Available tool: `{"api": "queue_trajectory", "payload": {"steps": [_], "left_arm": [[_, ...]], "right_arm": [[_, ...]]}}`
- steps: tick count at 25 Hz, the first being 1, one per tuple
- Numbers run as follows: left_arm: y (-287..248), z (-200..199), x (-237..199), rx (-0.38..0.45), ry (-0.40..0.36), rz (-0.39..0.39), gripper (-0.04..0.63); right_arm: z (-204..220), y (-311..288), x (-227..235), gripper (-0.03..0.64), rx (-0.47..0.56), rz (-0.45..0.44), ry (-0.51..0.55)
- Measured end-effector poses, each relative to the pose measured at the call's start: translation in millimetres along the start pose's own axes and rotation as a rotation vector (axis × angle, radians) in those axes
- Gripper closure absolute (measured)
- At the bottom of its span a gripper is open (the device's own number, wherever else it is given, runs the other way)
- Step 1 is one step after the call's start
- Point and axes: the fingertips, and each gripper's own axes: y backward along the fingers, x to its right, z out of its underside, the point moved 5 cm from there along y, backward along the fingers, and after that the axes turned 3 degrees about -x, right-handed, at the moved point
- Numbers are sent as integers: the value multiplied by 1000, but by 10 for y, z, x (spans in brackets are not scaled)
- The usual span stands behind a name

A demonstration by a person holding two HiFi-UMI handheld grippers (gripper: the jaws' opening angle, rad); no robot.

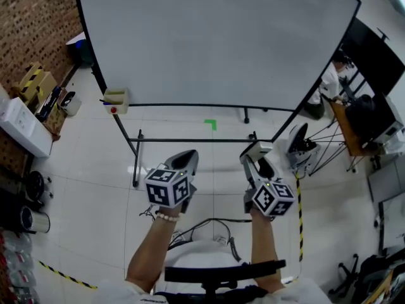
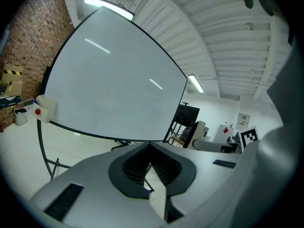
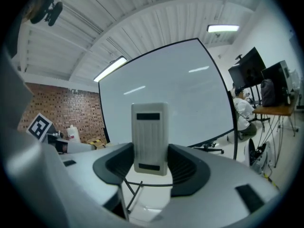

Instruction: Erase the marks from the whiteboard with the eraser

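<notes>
- The right gripper (image 3: 150,151) pinches the eraser (image 3: 150,139) between its jaws. The eraser stands upright, its top poking above the jaw tips toward 12 o'clock.
- In the head view the right gripper (image 1: 255,157) sits at lower right of centre, with the eraser (image 1: 257,149) at its front end.
- The left gripper (image 2: 150,148) has its jaws pressed together at the tips, with only floor showing through the gap behind them. In the head view the left gripper (image 1: 186,157) is level with the right one, and bare floor lies between them.
- The whiteboard (image 1: 215,37) fills the 12 o'clock side, an even pale grey. Neither gripper touches it.
- Its black lower edge runs across above both grippers, and a crossbar (image 1: 190,140) of the stand lies nearer, just ahead of the jaw tips.
- A small box (image 1: 117,99) with a red dot hangs at the board's lower left corner, at 10 o'clock from the left gripper.
- A green mark (image 1: 211,125) lies on the floor (image 1: 190,122) between edge and crossbar.
- At 2 o'clock a desk (image 1: 345,125) and a seated person (image 1: 329,81) stand close to the board's right edge.
- Cartons (image 1: 31,84) line the wall at 9 to 10 o'clock.
- Striped tape (image 1: 299,214) and cables (image 1: 202,223) lie at 5 to 6 o'clock.
</notes>
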Motion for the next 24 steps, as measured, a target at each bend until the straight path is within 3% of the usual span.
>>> {"api": "queue_trajectory", "payload": {"steps": [11, 24], "left_arm": [[-30, 57, 381, 10, 21, 39, 604], [108, 93, 394, 31, 43, 56, 604]], "right_arm": [[-31, 282, 95, 364, -19, -12, 14], [43, 392, 25, 364, -27, -26, -1]]}}
